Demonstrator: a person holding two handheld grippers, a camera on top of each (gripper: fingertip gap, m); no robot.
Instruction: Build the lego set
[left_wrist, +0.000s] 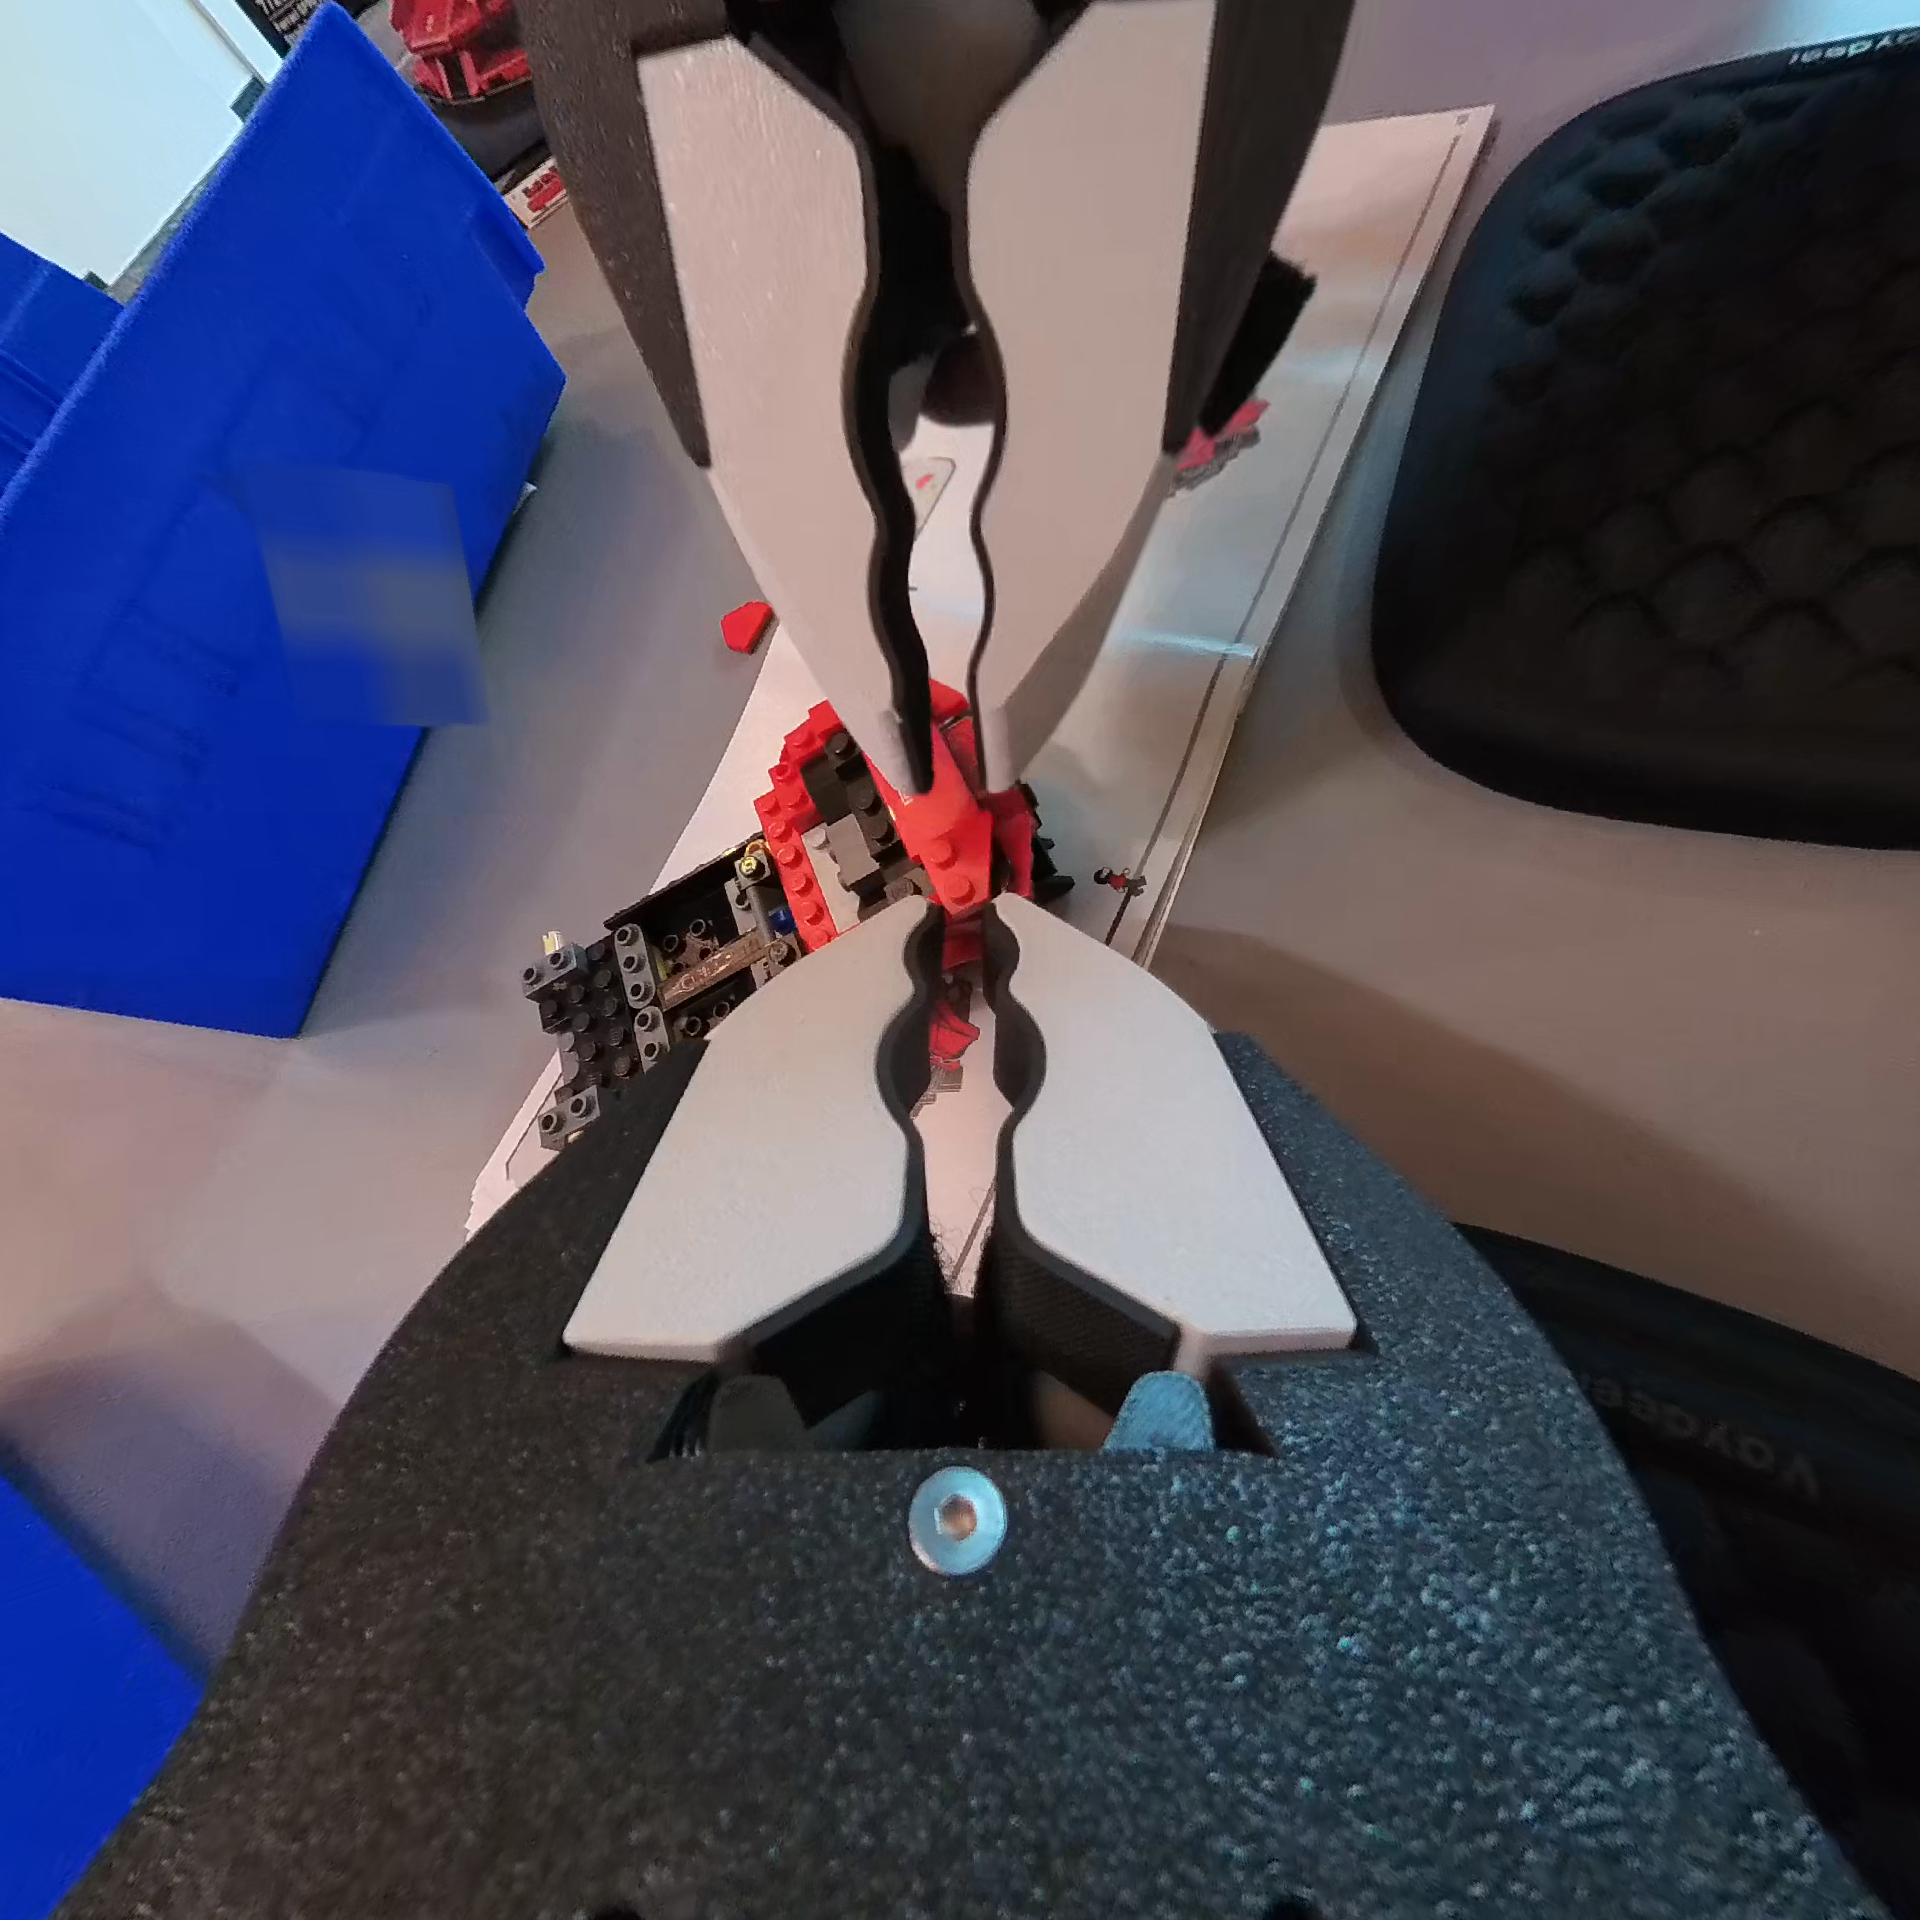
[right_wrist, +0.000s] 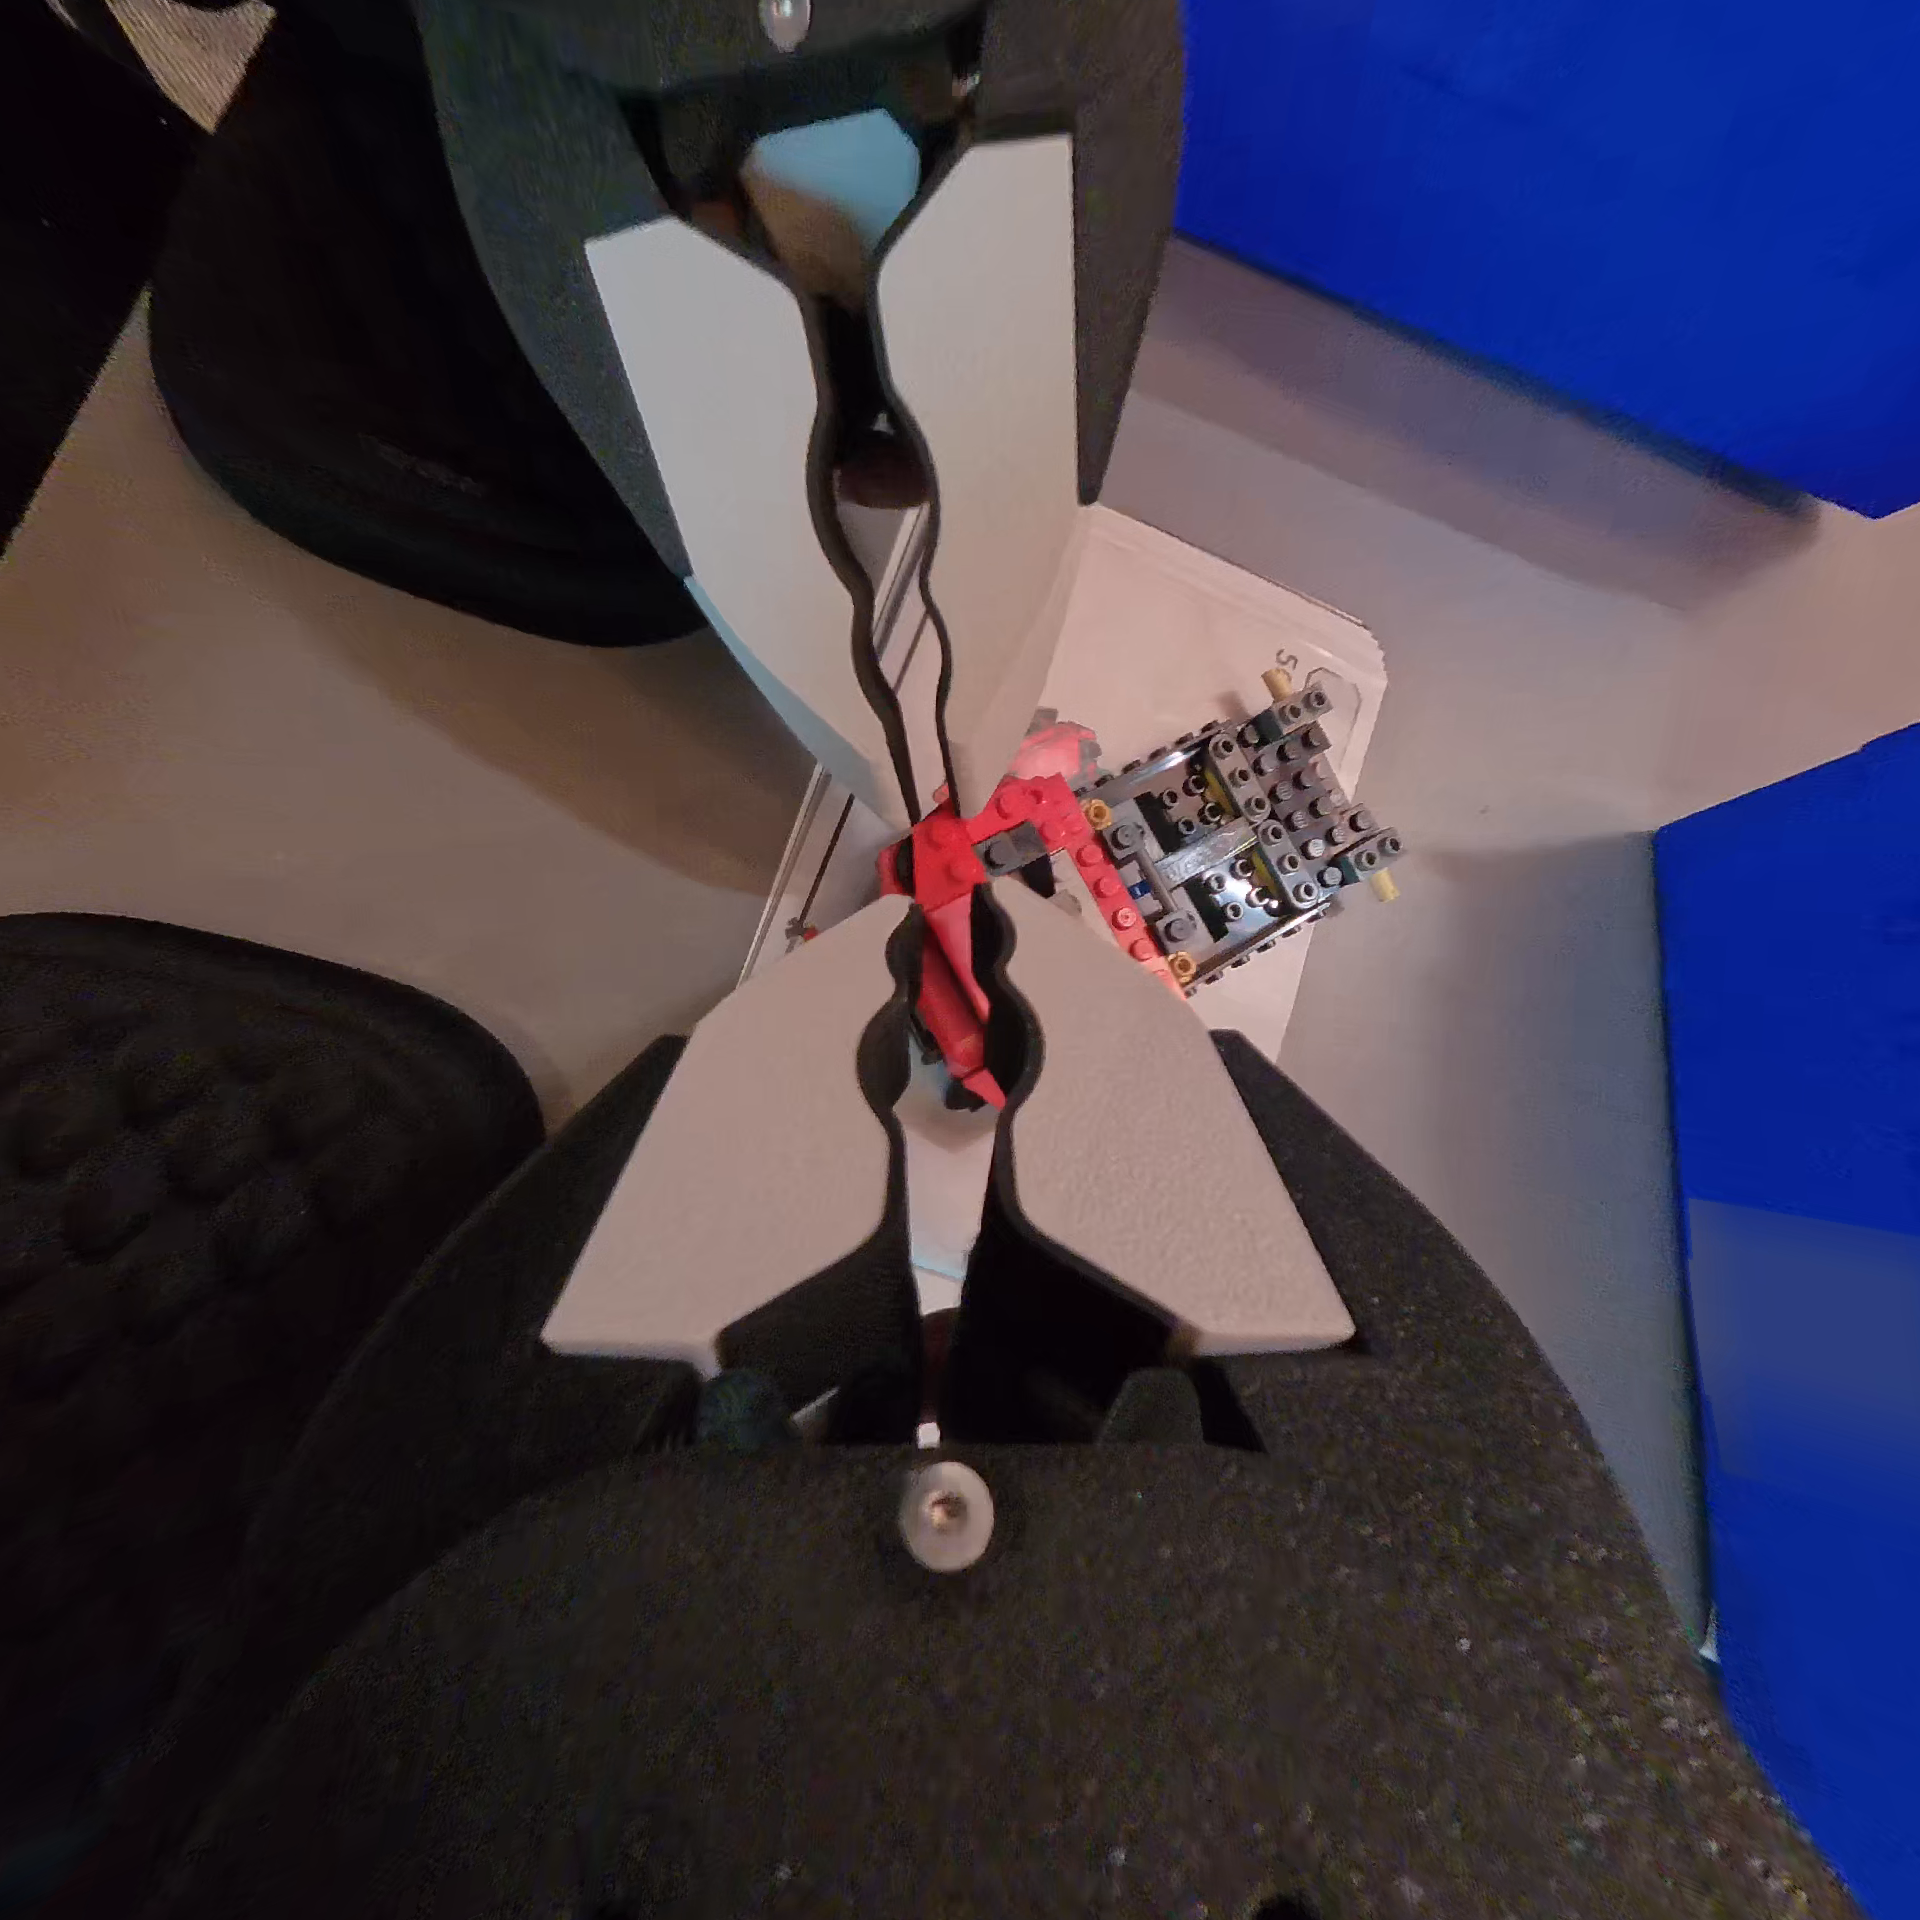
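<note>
Two claws pinch the red end of a half-built lego car over its instruction sheet.

The left claw (left_wrist: 961, 914) and the right claw (left_wrist: 951, 774) meet tip to tip, both clamped on the car's red nose section (left_wrist: 951, 842); I judge uneven squeeze or twist could pop bricks loose or tip the lego car (right_wrist: 1195, 862). It rests on the instruction sheet (right_wrist: 1195, 623), which may slide on the tabletop (left_wrist: 260, 1195). Blue bins (left_wrist: 260, 520) wall one side, a black cushion (left_wrist: 1662, 468) the other; room is tight.
</note>
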